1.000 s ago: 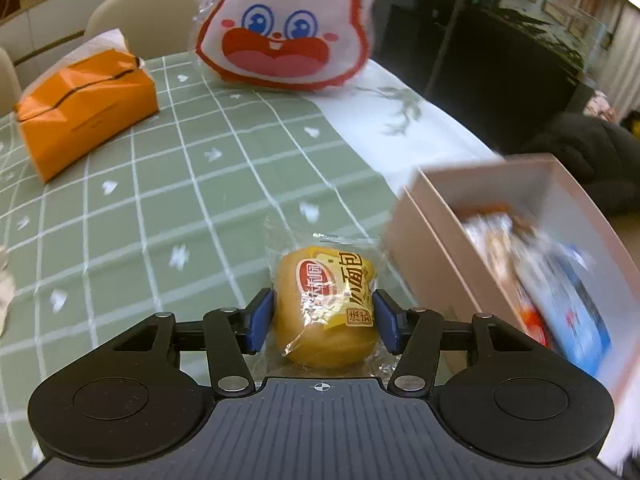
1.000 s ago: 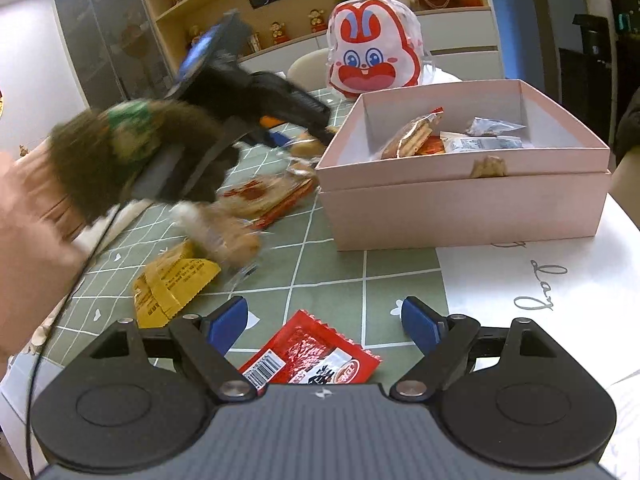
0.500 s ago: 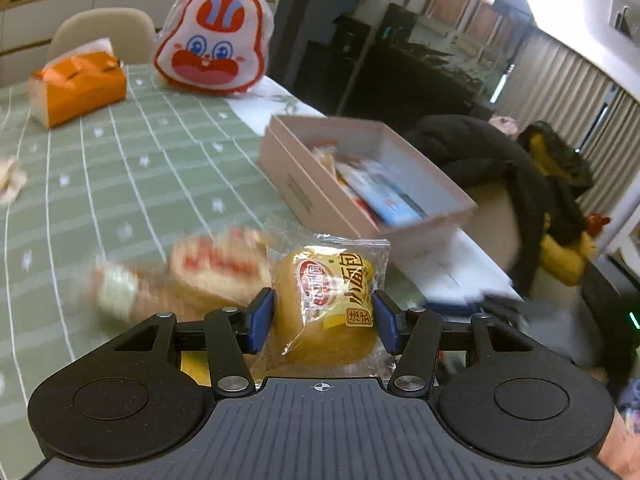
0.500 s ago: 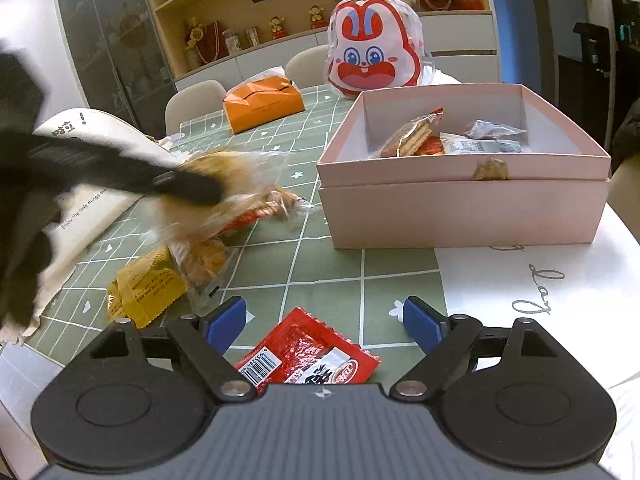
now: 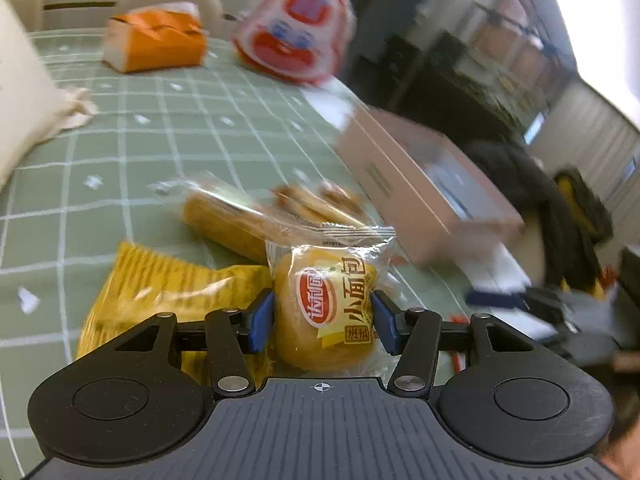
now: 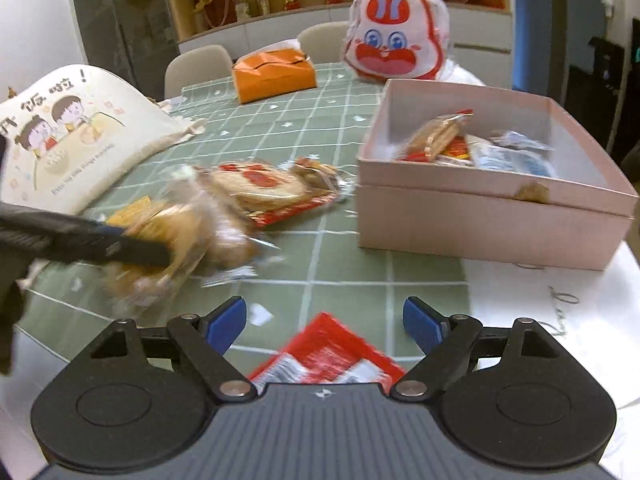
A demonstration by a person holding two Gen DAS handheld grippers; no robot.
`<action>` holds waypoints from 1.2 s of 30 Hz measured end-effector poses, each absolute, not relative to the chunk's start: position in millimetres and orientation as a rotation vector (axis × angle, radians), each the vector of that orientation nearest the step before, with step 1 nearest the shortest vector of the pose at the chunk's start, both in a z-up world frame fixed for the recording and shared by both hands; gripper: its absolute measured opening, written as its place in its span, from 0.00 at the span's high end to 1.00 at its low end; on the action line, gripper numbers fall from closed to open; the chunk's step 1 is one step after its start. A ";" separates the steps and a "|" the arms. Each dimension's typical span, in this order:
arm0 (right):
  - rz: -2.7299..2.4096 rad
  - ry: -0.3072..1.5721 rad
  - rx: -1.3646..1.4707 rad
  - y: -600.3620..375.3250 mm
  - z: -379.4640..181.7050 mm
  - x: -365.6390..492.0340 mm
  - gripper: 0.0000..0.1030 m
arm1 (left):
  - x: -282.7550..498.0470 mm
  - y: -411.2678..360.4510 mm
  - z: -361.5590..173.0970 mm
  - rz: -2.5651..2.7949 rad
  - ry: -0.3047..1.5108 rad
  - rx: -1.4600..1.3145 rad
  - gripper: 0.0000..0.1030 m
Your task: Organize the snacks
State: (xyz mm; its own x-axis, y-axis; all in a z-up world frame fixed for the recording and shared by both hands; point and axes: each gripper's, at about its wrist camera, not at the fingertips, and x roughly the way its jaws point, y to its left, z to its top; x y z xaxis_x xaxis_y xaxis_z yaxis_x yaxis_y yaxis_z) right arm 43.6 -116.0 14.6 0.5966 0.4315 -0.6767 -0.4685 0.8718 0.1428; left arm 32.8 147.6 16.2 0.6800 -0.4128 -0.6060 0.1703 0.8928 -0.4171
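Holding a small wrapped bun tight between the blue fingers of the left gripper — up off the green checked surface, well short of the pink box. Right gripper spread wide with nothing in it, low over a red packet on this side of the pink box.

Partly done, by the look of it. Some snacks already in the pink box — a brown biscuit pack and a blue-and-white pack. Plenty left outside it: the red packet, a yellow crinkly packet, a long cake bar and a flat cracker pack, all piled to the left of the pink box. Likely next for the bun: into the pink box.

Hard to see a lot. Left view smeared — pink box and bunny bag blurry there, nothing clear inside the box. From the right view, bun just a brown smudge. Bottom of the red packet hidden under the right gripper. Can't read most labels. Can't count the snacks in the box — near wall hides some.
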 end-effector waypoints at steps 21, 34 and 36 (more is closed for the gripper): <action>0.368 0.908 -0.436 23.4 36.9 198.1 0.61 | 11.1 145.1 13.1 -0.529 0.852 -0.471 0.44; 0.495 1.039 -0.316 -11.8 42.2 136.9 0.79 | 17.1 125.6 3.0 -0.619 0.927 -0.491 0.44; 0.497 1.036 -0.288 -24.8 45.2 126.3 0.79 | 18.0 125.8 4.0 -0.612 0.923 -0.480 0.44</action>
State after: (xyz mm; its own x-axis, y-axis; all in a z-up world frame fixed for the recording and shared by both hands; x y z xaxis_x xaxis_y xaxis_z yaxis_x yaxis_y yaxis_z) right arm 126.3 -24.8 45.2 0.4133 0.2557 -0.8740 -0.5210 0.8536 0.0033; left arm 18.0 125.8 4.0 0.4576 -0.6700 -0.5845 0.2779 0.7323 -0.6217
